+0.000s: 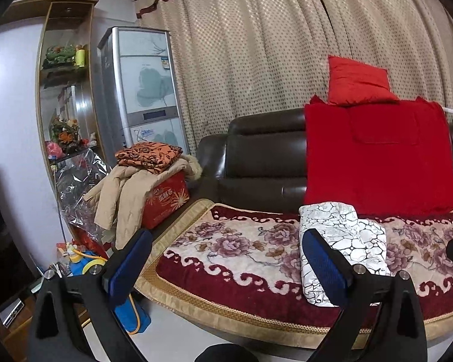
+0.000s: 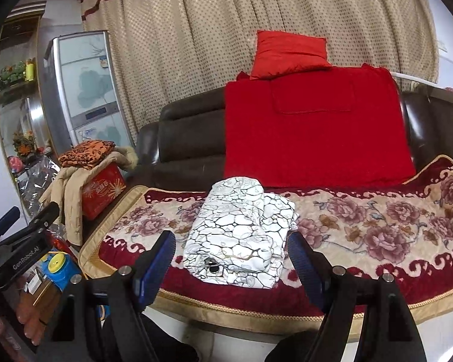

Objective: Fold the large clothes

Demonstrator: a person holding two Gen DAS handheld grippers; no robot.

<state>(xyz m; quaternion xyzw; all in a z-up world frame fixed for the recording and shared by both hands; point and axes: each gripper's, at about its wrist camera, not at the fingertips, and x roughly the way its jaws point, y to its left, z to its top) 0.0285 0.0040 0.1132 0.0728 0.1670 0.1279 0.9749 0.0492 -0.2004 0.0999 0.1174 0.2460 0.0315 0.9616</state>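
We hold both the left gripper (image 1: 226,259) and right gripper (image 2: 231,259) back from the folded white garment (image 2: 241,238), fingers spread and empty, since it already lies compact.

A dark brown leather sofa (image 2: 181,132) stands before a beige dotted curtain (image 2: 214,30). A floral seat cover (image 2: 377,220) with a maroon border lies on its seat, a red blanket (image 2: 311,138) hangs over the backrest, and a red cushion (image 2: 287,54) sits on top. Beside the sofa, a red box (image 1: 164,202) carries a beige coat (image 1: 120,199) and a folded orange patterned cloth (image 1: 149,155). Behind stands a silver appliance (image 1: 142,90), perhaps a fridge, next to a display shelf (image 1: 65,75).
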